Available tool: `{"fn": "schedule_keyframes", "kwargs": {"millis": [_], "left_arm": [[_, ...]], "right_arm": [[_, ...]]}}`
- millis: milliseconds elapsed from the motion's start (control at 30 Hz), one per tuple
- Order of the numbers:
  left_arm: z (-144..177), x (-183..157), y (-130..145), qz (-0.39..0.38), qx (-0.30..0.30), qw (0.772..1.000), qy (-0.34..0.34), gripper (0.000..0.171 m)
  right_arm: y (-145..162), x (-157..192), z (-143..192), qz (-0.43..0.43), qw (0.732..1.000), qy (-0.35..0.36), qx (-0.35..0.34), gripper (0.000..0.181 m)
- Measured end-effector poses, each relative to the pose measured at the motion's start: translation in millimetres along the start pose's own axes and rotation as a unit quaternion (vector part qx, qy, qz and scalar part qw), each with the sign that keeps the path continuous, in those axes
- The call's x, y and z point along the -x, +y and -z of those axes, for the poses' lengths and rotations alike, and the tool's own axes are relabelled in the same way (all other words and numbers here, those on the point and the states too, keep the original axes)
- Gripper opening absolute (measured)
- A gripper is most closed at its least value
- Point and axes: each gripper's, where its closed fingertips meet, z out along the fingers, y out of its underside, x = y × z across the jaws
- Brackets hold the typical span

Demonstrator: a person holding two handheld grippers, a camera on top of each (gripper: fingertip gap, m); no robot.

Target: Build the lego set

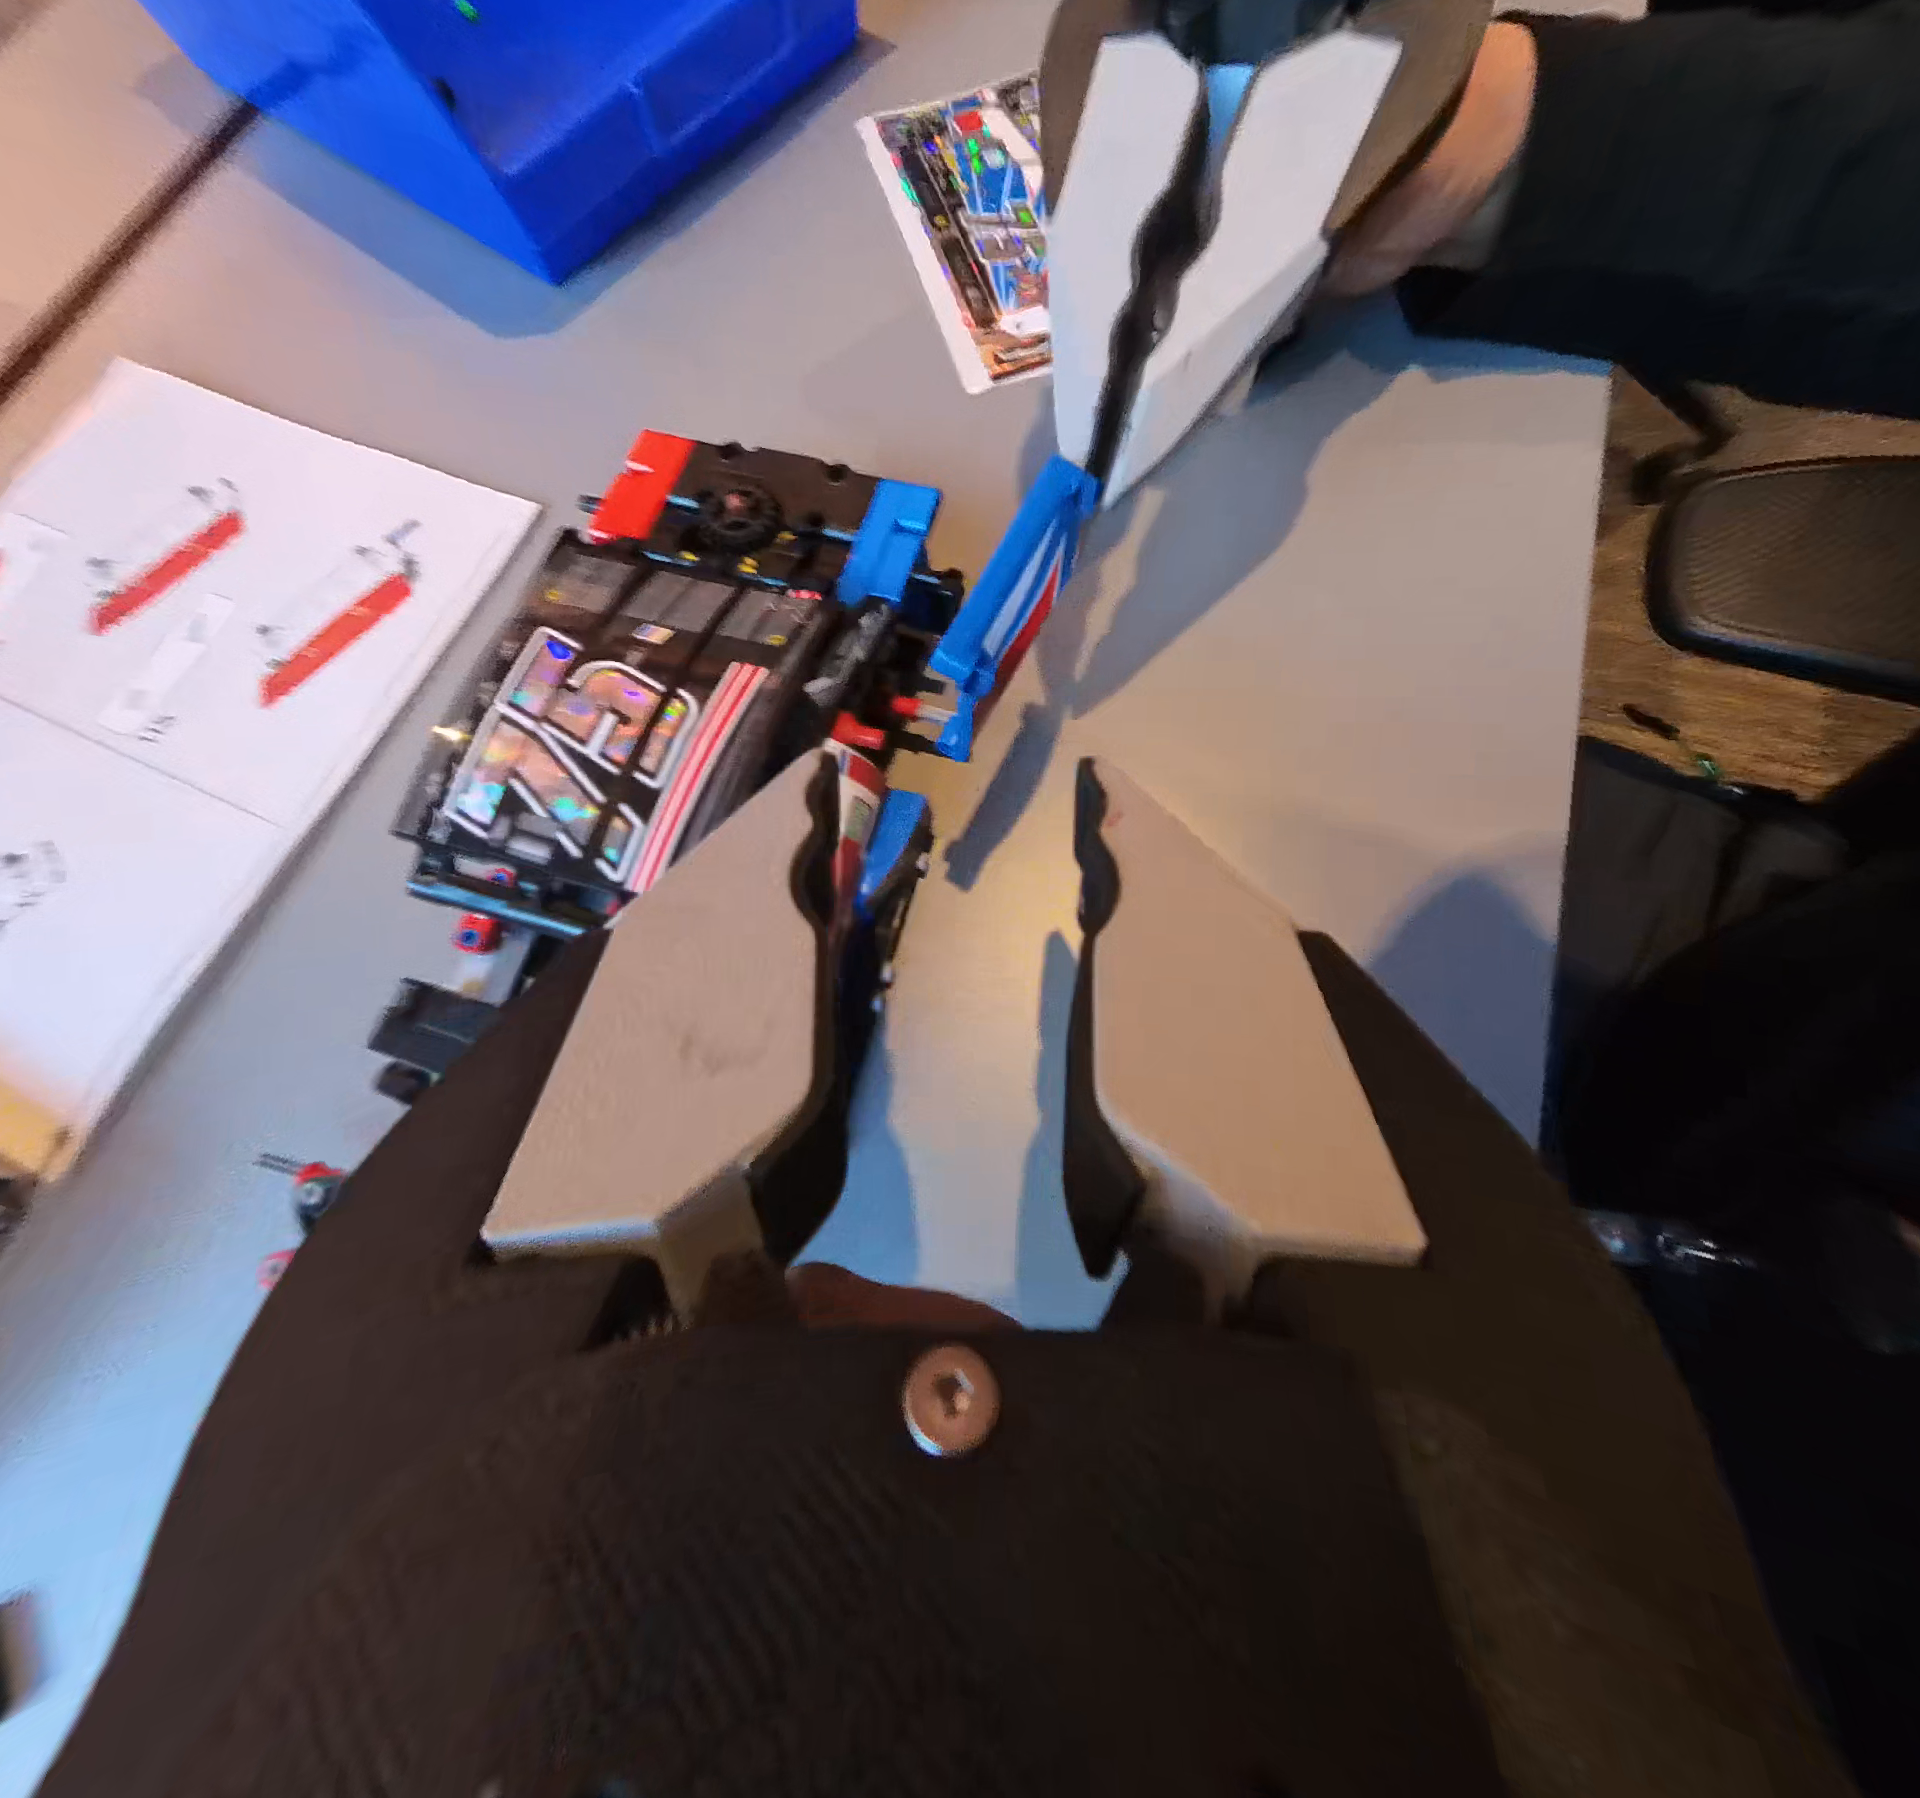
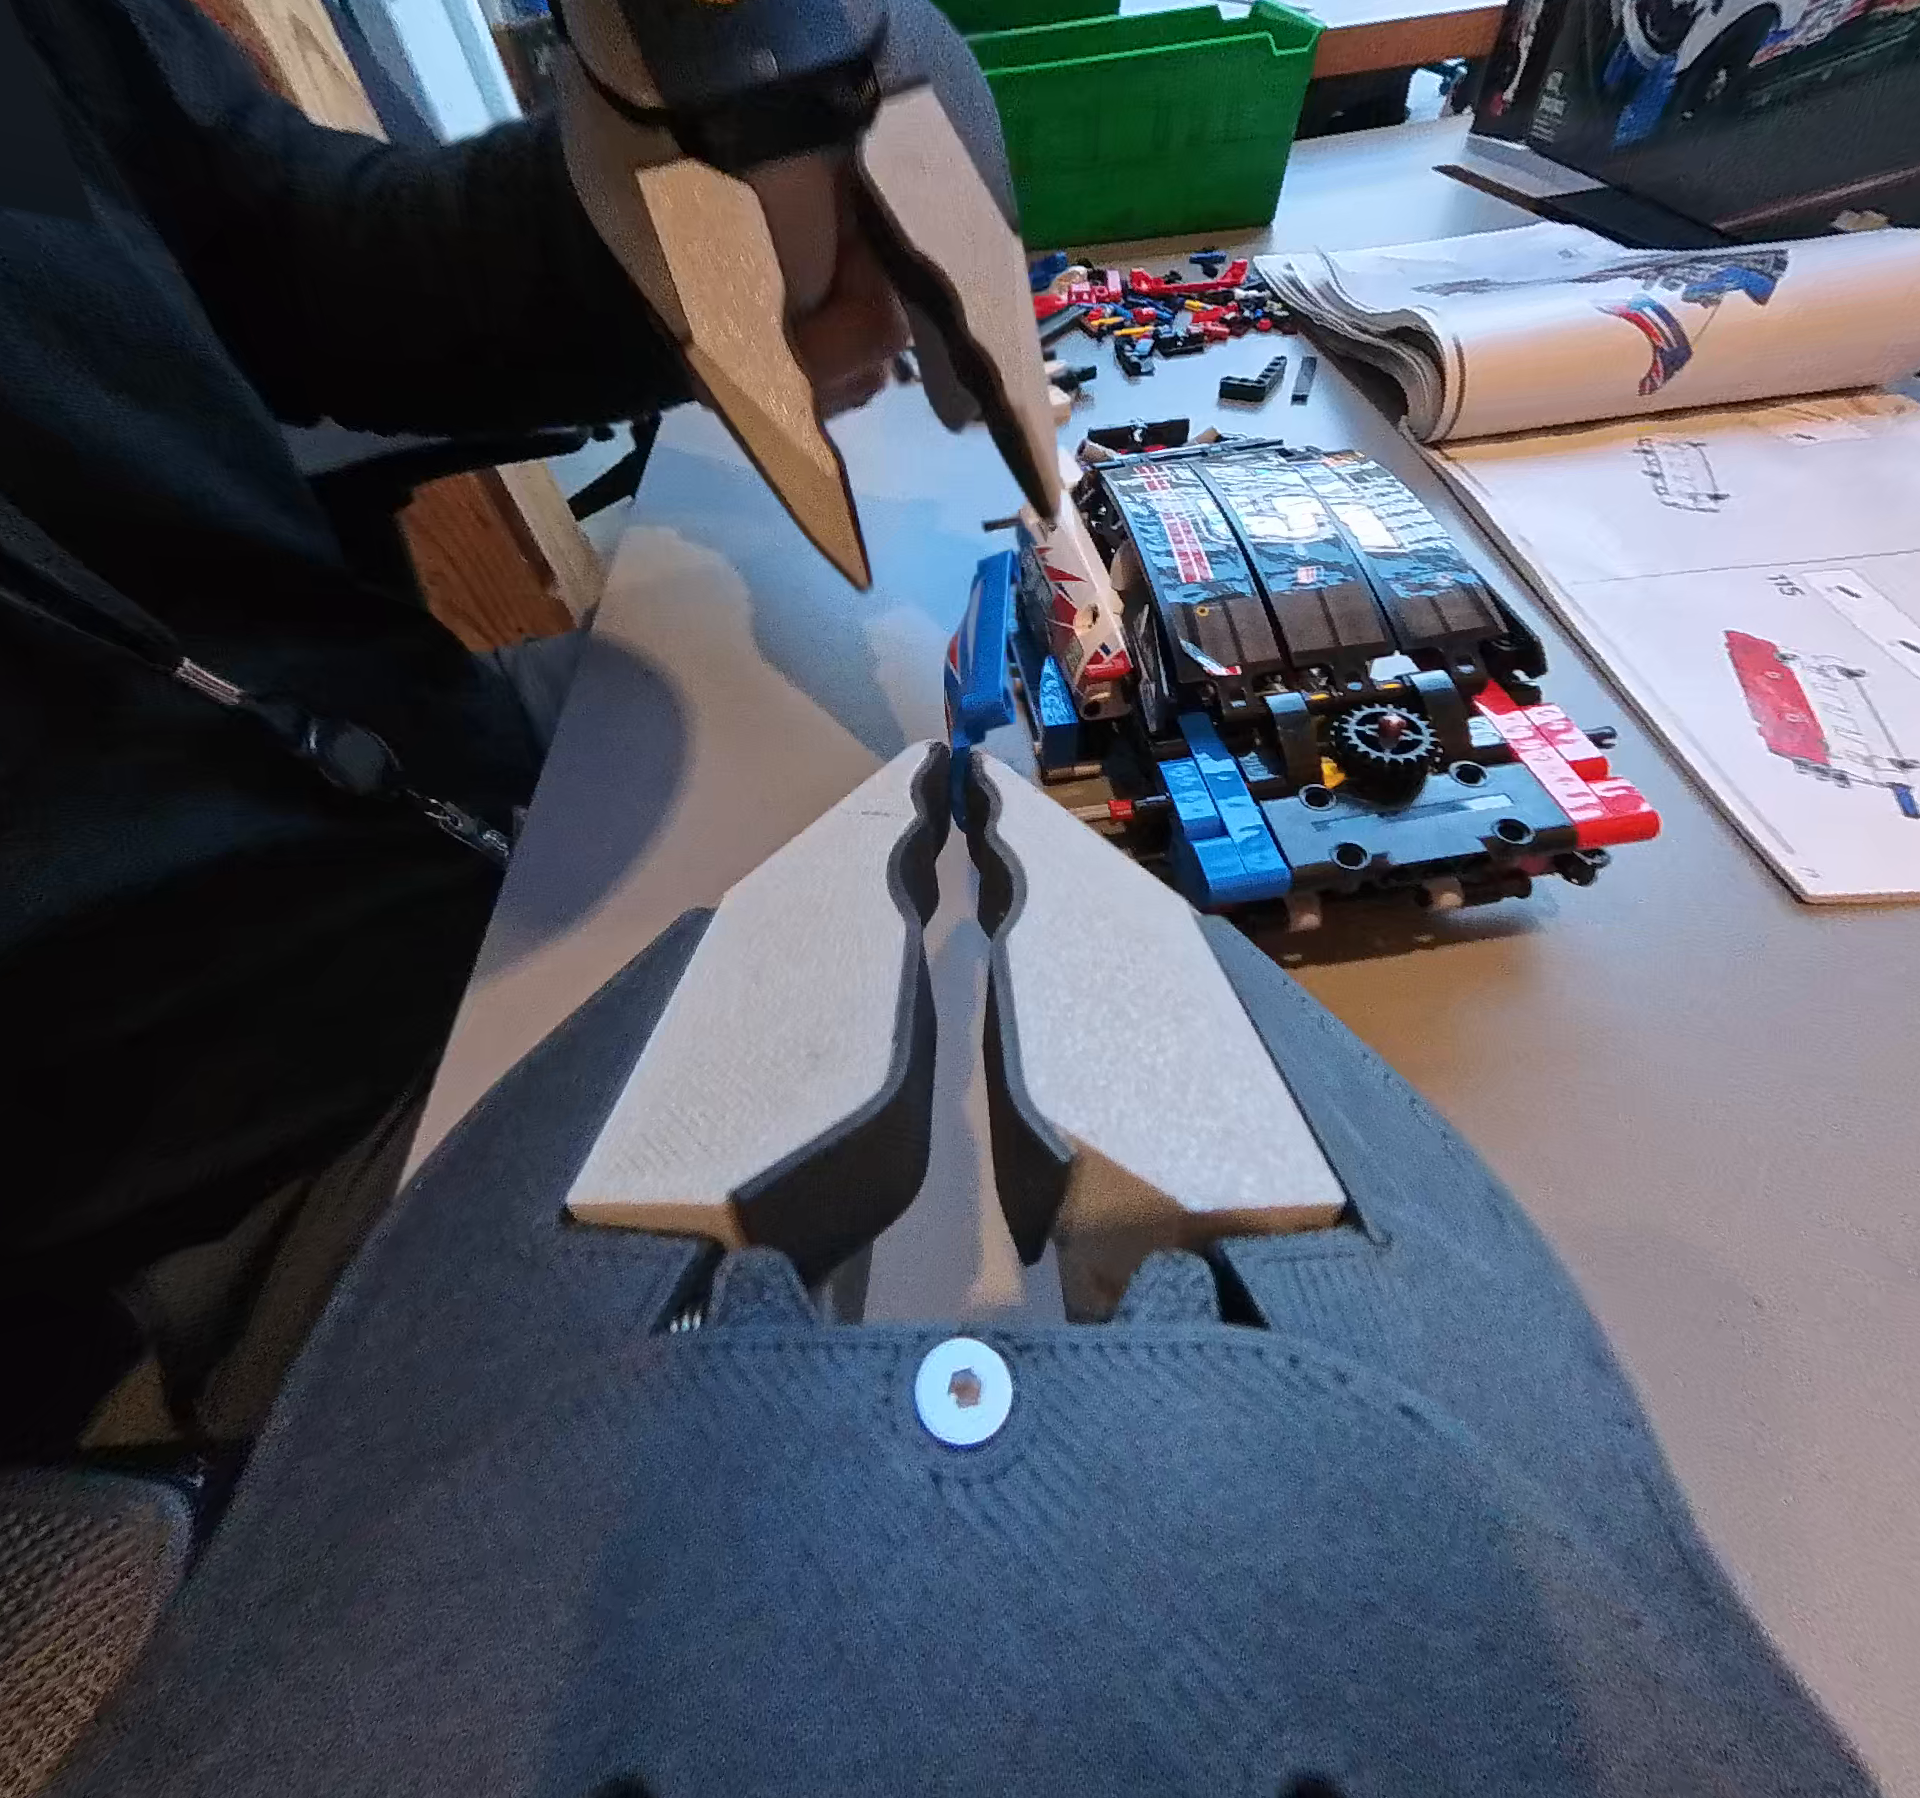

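Observation:
A partly built black lego car (image 1: pixel 623 709) with shiny stickers on its roof, blue and red end pieces and a black gear sits on the grey table (image 1: pixel 1299 709). It also shows in the right wrist view (image 2: pixel 1299 626). My right gripper (image 2: pixel 961 766) is shut on the end of a long blue panel (image 2: pixel 982 647) beside the car's side. In the left wrist view this gripper (image 1: pixel 1086 486) comes down from the top onto the panel (image 1: pixel 1003 605). My left gripper (image 1: pixel 951 782) is open; one finger rests by the car's white and red side panel (image 2: pixel 1070 595).
A blue bin (image 1: pixel 520 34) and a sticker sheet (image 1: pixel 966 221) lie behind the car. An open instruction booklet (image 2: pixel 1714 626) is beside it. Loose pieces (image 2: pixel 1153 314), green bins (image 2: pixel 1132 117) and the set's box (image 2: pixel 1714 34) stand farther off. The table edge (image 1: pixel 1579 709) and a chair (image 1: pixel 1787 574) are near.

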Motion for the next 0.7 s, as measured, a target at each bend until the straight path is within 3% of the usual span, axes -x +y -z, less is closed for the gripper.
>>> {"fn": "schedule_keyframes", "kwargs": {"millis": [100, 333, 467, 600, 700], "left_arm": [[-11, -5, 12, 0.011, 0.012, 1.0, 0.01, 0.038], [-27, -18, 14, 0.044, -0.005, 0.998, 0.044, 0.007], [-31, -21, 18, 0.058, -0.011, 0.997, 0.058, 0.005], [-40, -19, 32, 0.049, 0.016, 0.997, 0.054, 0.004], [-42, -18, 36, 0.058, 0.025, 0.996, 0.065, 0.004]], "right_arm": [[0, 4, -2, -0.005, 1.0, -0.012, 0.0, 0.0], [0, 6, -3, -0.016, 1.0, -0.022, 0.001, 0.0], [9, -2, -3, -0.008, 0.999, 0.008, 0.03, 0.001], [7, -7, -5, 0.06, 0.993, 0.074, 0.068, 0.019], [9, -7, -15, 0.161, 0.968, 0.136, 0.133, 0.03]]}}
